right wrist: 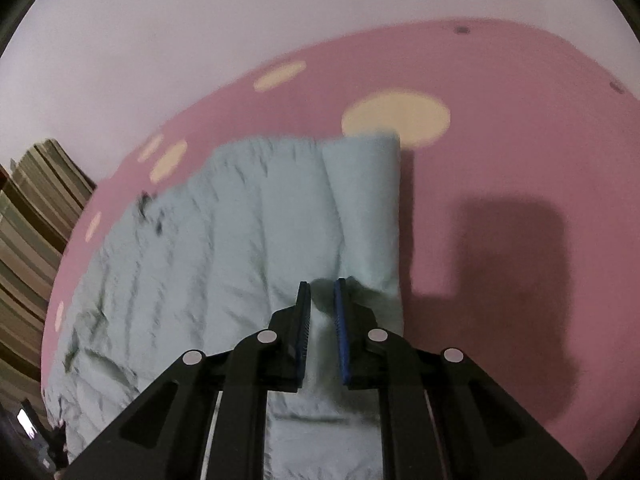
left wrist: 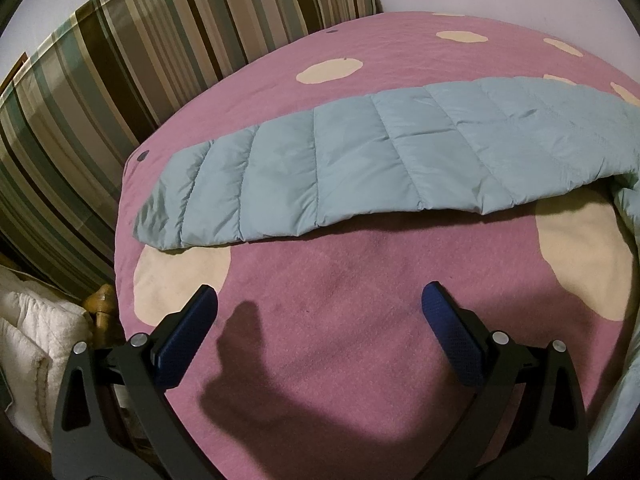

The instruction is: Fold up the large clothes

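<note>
A light blue quilted jacket (left wrist: 360,160) lies spread across a pink bed cover with cream dots (left wrist: 360,380). In the left wrist view my left gripper (left wrist: 320,300) hovers open over bare pink cover just in front of the jacket's near edge, with nothing between its fingers. In the right wrist view my right gripper (right wrist: 322,288) stands narrow, and a pinch of the jacket (right wrist: 220,240) bunches up between its blue pads. The jacket's right-hand edge (right wrist: 372,200) is rolled over into a fold. Pink cover (right wrist: 500,152) lies to the right of it.
Striped brown and green fabric (left wrist: 100,100) stands along the bed's far left side. A white quilted bundle (left wrist: 32,340) and a wooden post (left wrist: 102,300) sit beside the bed's left corner. A pale wall (right wrist: 160,40) is behind the bed.
</note>
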The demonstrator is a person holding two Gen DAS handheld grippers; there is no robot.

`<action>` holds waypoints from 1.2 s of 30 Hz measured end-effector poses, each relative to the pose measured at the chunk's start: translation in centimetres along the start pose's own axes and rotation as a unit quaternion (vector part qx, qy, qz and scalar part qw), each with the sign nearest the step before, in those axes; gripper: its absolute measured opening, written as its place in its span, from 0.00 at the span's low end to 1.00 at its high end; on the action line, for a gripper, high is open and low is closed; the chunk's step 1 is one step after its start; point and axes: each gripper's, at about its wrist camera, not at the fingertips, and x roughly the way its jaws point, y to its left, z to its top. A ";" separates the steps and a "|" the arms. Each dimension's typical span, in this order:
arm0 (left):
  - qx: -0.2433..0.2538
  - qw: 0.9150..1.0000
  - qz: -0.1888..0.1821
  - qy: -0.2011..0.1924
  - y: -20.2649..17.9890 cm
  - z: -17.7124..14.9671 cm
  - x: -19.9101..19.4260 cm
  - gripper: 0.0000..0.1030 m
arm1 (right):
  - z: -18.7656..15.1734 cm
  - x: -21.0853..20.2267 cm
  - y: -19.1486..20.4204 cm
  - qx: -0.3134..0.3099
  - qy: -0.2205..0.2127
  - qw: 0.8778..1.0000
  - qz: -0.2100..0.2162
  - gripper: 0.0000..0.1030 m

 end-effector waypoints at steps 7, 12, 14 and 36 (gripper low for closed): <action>-0.001 1.000 -0.001 0.000 0.0 0.0 0.0 0.98 | 3.8 3.2 -1.2 0.025 -0.008 0.999 -0.029 0.12; 0.000 1.000 0.000 0.000 0.0 -0.1 0.0 0.98 | 3.3 6.5 -1.2 0.009 0.021 0.998 -0.056 0.11; -0.001 1.000 -0.001 -0.001 0.0 -0.1 0.0 0.98 | 3.5 5.2 -0.7 0.003 0.014 0.998 -0.056 0.12; -0.003 1.000 -0.003 0.001 -0.5 -0.2 0.0 0.98 | -7.4 -4.0 -6.6 -0.007 -0.030 0.969 -0.246 0.62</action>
